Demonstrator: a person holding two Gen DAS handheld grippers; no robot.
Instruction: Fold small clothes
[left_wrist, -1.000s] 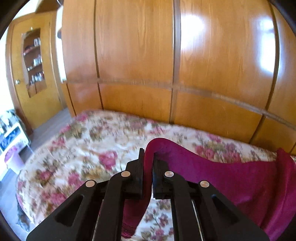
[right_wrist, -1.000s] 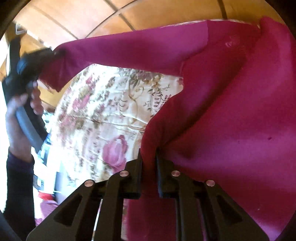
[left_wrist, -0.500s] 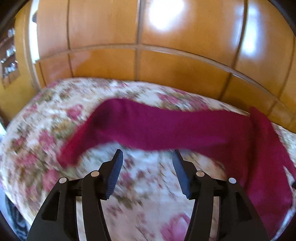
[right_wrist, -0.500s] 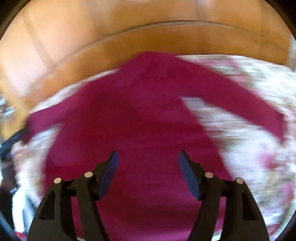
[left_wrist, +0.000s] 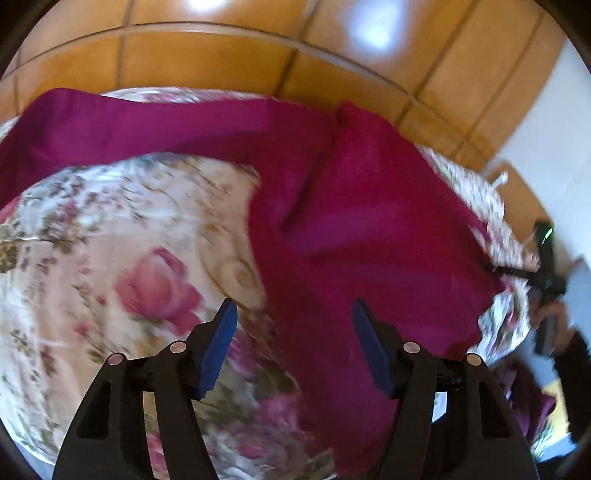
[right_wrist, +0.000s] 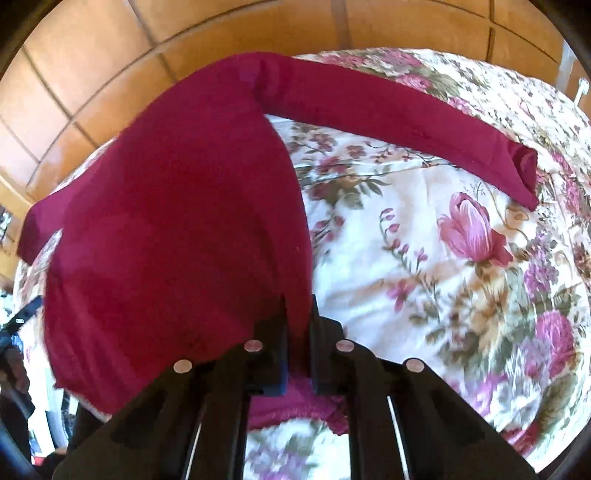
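Note:
A magenta long-sleeved shirt (left_wrist: 369, 221) lies spread on the floral bedspread (left_wrist: 129, 258), with one sleeve (left_wrist: 147, 125) stretched out to the left. My left gripper (left_wrist: 293, 308) hovers over the shirt's near left edge. Its jaws are opening and its blue pads (left_wrist: 218, 343) press on nothing. In the right wrist view the same shirt (right_wrist: 177, 206) fills the left half and its other sleeve (right_wrist: 388, 110) runs out to the right. My right gripper (right_wrist: 299, 306) is shut on the shirt's side edge just above the hem.
Glossy wooden wardrobe panels (left_wrist: 221, 48) stand right behind the bed. A person's hand (left_wrist: 550, 317) holds the other gripper at the bed's right edge in the left wrist view. Open bedspread (right_wrist: 461, 295) lies to the right of the shirt.
The left gripper let go of the sleeve, opened and swung down over the shirt's lower edge. The right gripper opened, moved across, then shut on the side edge. The shirt now lies flat.

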